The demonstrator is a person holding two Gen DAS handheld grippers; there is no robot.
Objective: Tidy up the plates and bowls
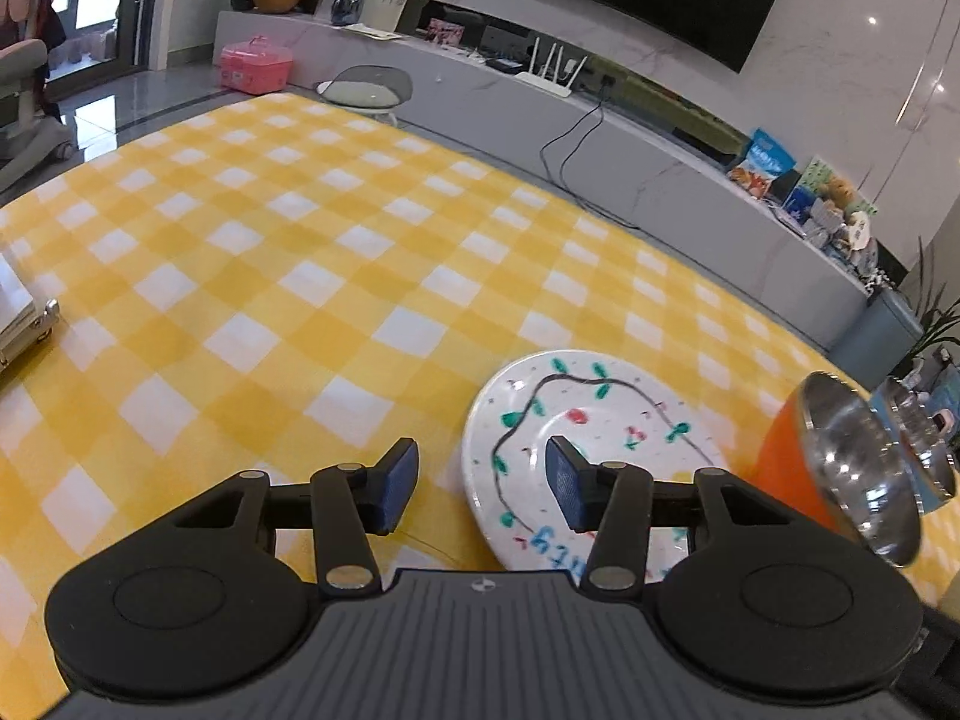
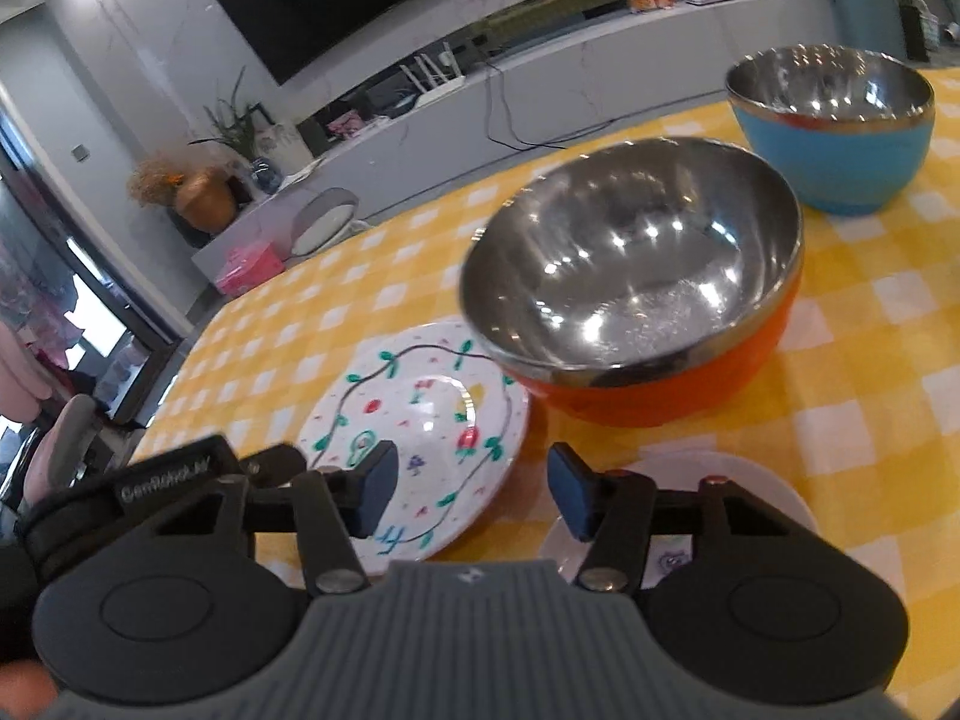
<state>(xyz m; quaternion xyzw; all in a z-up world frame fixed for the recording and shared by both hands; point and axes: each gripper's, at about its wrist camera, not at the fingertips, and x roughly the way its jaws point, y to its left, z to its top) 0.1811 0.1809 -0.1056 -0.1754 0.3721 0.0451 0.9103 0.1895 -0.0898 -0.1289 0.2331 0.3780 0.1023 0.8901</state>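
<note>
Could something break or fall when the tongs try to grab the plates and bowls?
Maybe. The orange bowl sits right against the painted plate, so lifting the plate could bump or tip it. The plate's rim looks thin and smooth, so it might slip from the left tongs, whose blue pads are open with nothing between them. A second white plate lies partly hidden under the right tongs, also open, which could knock it.

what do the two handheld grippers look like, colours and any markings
Both match: the left gripper and right gripper have a ribbed grey body, two round black discs, black linkage arms with silver pivot pins, and blue textured pads. A black strap printed with white lettering shows beside the right one.
</note>
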